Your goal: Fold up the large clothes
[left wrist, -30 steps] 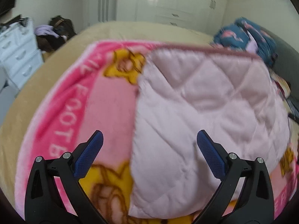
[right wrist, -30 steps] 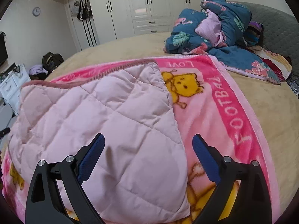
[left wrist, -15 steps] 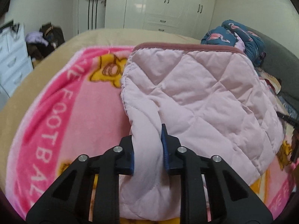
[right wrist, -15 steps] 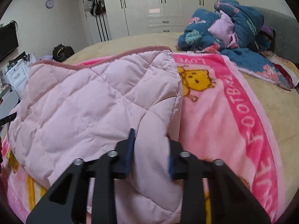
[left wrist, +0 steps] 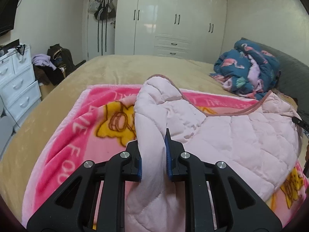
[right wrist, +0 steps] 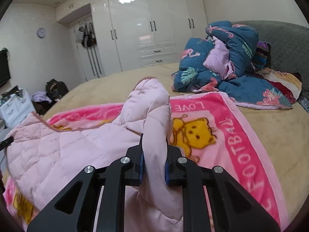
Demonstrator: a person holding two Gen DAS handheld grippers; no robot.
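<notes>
My left tool (left wrist: 153,154) is clamped on a bunched edge of the pale pink quilted jacket (left wrist: 231,135), and my right tool (right wrist: 153,157) grips its other side. The jacket sags between them over the pink cartoon blanket (right wrist: 231,135) on the bed (left wrist: 115,67). A blue flamingo duvet (right wrist: 222,58) lies heaped at two o'clock.

A tan bed (left wrist: 119,67) carries a pink blanket (left wrist: 63,147) and blue bedding (right wrist: 222,71).

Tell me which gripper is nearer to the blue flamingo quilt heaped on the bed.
Right. The right gripper holds the pink jacket on the side toward the flamingo quilt; the left gripper grips its far side.
</notes>
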